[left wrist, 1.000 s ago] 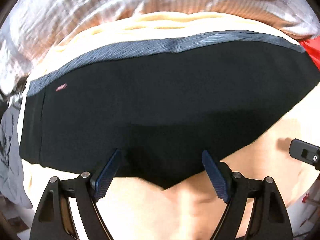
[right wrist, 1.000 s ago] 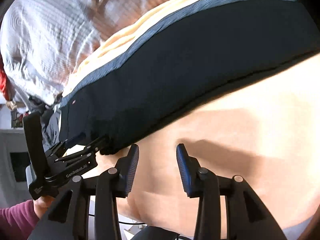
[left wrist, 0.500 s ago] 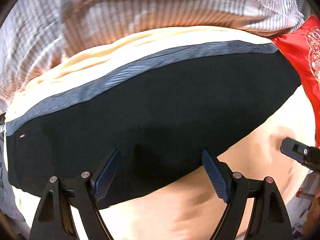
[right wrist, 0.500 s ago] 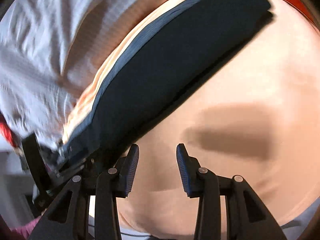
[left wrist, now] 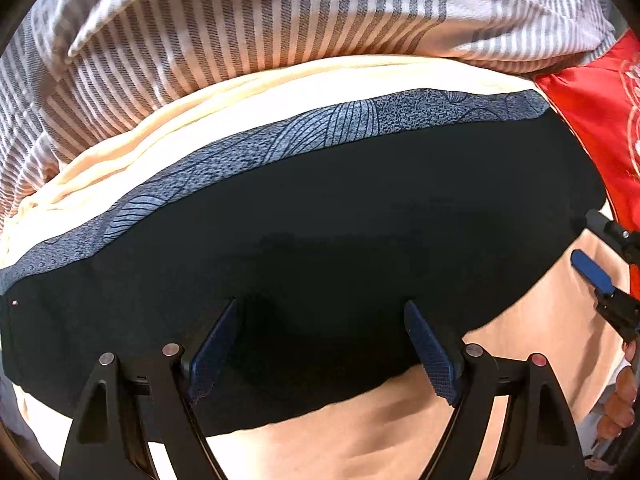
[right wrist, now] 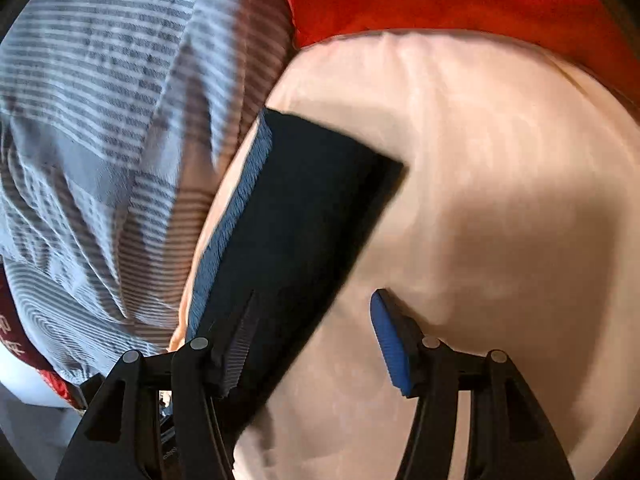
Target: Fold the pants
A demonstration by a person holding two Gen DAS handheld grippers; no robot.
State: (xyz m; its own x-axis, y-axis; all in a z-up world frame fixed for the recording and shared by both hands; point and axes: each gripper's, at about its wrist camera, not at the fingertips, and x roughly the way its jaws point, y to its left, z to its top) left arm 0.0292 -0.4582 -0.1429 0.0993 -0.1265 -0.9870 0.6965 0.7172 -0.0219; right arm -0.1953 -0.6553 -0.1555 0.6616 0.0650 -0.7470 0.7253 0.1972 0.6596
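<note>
The black pants lie as a long folded strip on the peach sheet, with a blue patterned band along the far edge. My left gripper points straight down over the near edge, open, with cloth below the gap but not pinched. In the right wrist view the pants run away lengthwise from one end. My right gripper is over that end and its jaws are opening. Dark cloth lies between the fingers on the left side, and the pads do not press it. The right gripper also shows at the left view's right edge.
A grey-and-white striped duvet is bunched along the far side of the sheet. Red cloth lies past the right end of the pants. A person's hand shows at the lower right. Bare sheet spreads to the right of the pants.
My left gripper slid right along the pants, bringing the red cloth into view. My right gripper swung to the pants' end, rolled, and its jaws widened.
</note>
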